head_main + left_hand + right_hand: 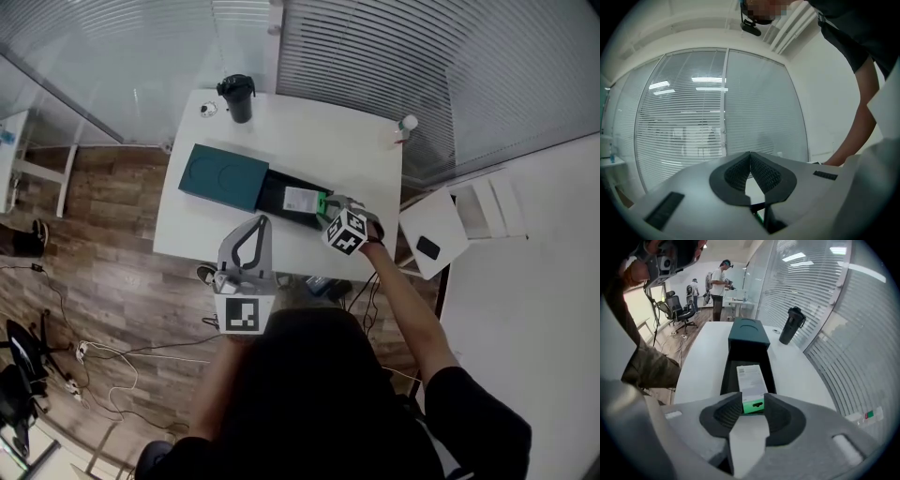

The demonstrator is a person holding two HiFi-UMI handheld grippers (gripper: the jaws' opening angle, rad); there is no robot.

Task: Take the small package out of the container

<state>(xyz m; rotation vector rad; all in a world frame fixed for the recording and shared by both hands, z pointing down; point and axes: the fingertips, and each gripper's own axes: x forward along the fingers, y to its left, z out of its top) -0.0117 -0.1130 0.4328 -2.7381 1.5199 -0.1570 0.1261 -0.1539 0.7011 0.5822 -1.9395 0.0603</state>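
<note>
On the white table (pixel 319 141) lies a teal container (pixel 223 176) with its black inner tray (pixel 277 192) slid out toward me. In the tray lies the small white package (pixel 302 199) with a green end. My right gripper (pixel 330 210) points down at that near end. In the right gripper view its jaws (pixel 753 400) stand open with the package's (pixel 751 378) green end between the fingertips, and no pad clearly presses on it. My left gripper (pixel 261 222) hovers at the table's front edge, left of the tray. In its own view the left gripper (pixel 750 154) is shut on nothing.
A black tumbler (pixel 237 97) and a small round object (pixel 207 110) stand at the table's far left. A small white bottle (pixel 406 125) is at the far right corner. A white stool (pixel 433 239) stands right of the table. People and office chairs (pixel 684 310) are far behind.
</note>
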